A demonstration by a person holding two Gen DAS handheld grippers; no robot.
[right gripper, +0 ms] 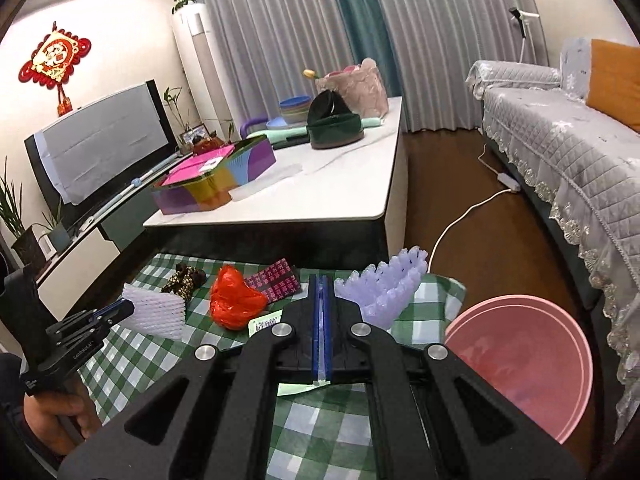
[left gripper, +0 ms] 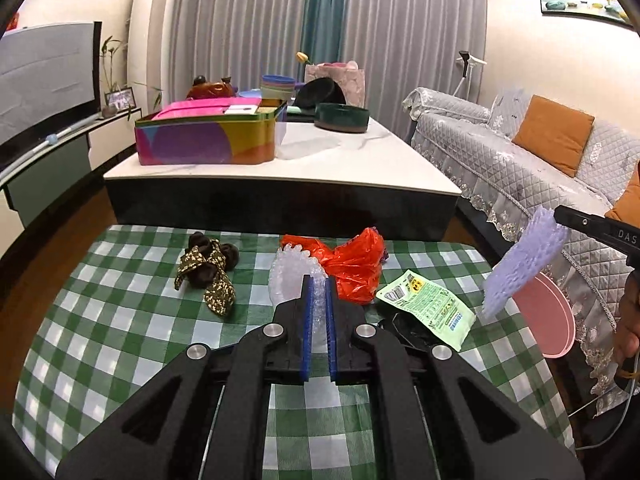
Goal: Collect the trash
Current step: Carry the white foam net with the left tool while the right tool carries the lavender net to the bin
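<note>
Two foam nets were in hand, one per claw. The left gripper (left gripper: 318,280) was clamped on a white foam net (left gripper: 290,276), the right gripper (right gripper: 322,280) on a lilac foam net (right gripper: 384,288). Ahead of the left claw lay one red plastic bag (left gripper: 352,268), to its right one green snack wrapper (left gripper: 430,306). Only the right wrist view showed a maroon patterned packet (right gripper: 276,282) and the pink basin's (right gripper: 520,364) inside. "DAS" showed on the right claw's side; the wrapper's print was unreadable

Both wrist views look close down over the checked cloth (left gripper: 120,320), sharing the white table (right gripper: 340,184) beyond.
</note>
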